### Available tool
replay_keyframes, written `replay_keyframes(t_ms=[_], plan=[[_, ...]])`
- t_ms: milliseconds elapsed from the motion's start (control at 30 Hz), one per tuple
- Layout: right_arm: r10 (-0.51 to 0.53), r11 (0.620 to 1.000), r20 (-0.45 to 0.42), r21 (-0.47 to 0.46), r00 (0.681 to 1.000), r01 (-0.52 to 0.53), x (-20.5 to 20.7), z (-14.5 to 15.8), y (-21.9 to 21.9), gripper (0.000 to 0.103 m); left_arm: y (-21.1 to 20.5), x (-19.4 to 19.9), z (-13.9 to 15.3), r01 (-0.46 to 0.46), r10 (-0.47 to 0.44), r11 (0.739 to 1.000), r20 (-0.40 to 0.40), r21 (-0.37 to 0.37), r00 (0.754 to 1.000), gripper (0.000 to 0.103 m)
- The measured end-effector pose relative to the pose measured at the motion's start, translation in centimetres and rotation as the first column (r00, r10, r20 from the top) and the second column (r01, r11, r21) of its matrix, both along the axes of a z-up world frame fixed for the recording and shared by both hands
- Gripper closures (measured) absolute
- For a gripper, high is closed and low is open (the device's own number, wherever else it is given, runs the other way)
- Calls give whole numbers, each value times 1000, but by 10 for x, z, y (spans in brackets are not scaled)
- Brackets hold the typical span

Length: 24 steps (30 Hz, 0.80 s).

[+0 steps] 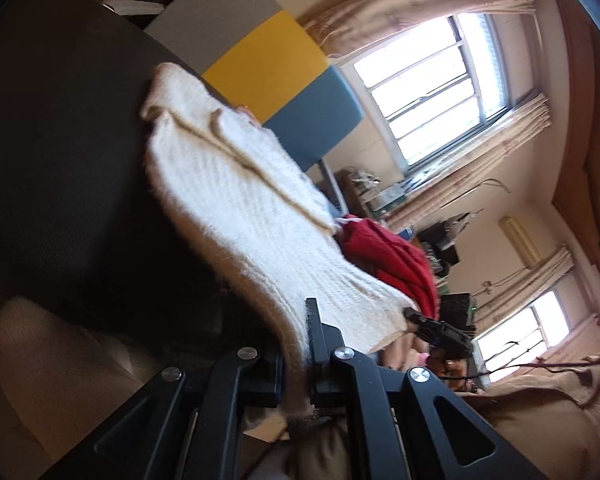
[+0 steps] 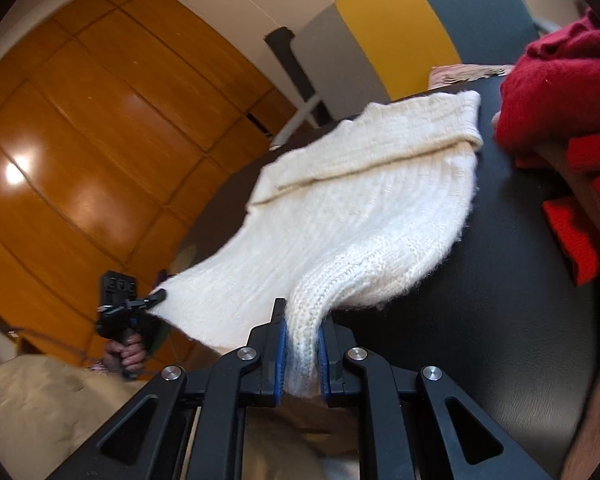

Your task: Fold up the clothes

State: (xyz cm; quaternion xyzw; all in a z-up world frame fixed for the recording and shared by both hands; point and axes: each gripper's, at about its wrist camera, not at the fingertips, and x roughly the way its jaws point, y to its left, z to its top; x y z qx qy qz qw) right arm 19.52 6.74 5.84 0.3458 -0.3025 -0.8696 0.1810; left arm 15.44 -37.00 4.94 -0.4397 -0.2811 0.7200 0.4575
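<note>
A cream knitted sweater [image 1: 236, 196] lies partly on a dark table [image 1: 60, 140], its near edge lifted off the surface. My left gripper [image 1: 298, 344] is shut on one corner of that edge. My right gripper [image 2: 302, 344] is shut on the other corner, the knit bunched between its blue pads [image 2: 281, 356]. In the right wrist view the sweater [image 2: 340, 200] stretches from the table [image 2: 500, 280] to both grippers, and the left gripper [image 2: 156, 296] shows at the left in a hand. In the left wrist view the right gripper [image 1: 410, 314] pinches the far corner.
Red clothes [image 1: 396, 260] lie on the table beside the sweater, also red clothes [image 2: 560, 92] at the right. A grey, yellow and blue panel [image 1: 276, 60] stands behind the table. Wooden cabinet doors [image 2: 100, 140], windows [image 1: 432, 88] with curtains and a beige cushion [image 2: 40, 400] surround it.
</note>
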Motion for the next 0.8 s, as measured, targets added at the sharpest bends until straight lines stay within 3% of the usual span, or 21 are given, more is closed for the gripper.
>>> replay_keyframes(t_ms=[100, 200, 267, 400, 500, 667, 800], plan=[[62, 997, -52, -42, 997, -64, 28, 14, -1, 90, -14, 23, 11, 25, -25, 997, 8, 68, 1000, 97], [79, 984, -131, -147, 988, -98, 53, 26, 1, 90, -24, 40, 24, 32, -32, 988, 0, 149, 999, 97], [68, 976, -172, -194, 983, -102, 58, 32, 4, 90, -33, 36, 28, -8, 3, 975, 25, 224, 1000, 96], [14, 965, -208, -253, 978, -67, 26, 37, 18, 90, -36, 3, 28, -90, 66, 947, 89, 310, 994, 96], [-36, 972, -212, -236, 977, -15, -21, 43, 33, 90, -16, -46, 28, -138, 109, 952, 119, 274, 987, 96], [-143, 954, -54, -273, 988, 123, -108, 26, 56, 90, 21, -125, 6, -198, 150, 953, 214, 229, 965, 96], [-191, 935, 63, -291, 980, 201, -159, -1, 79, 90, 50, -178, -32, -265, 183, 945, 358, 194, 916, 96]])
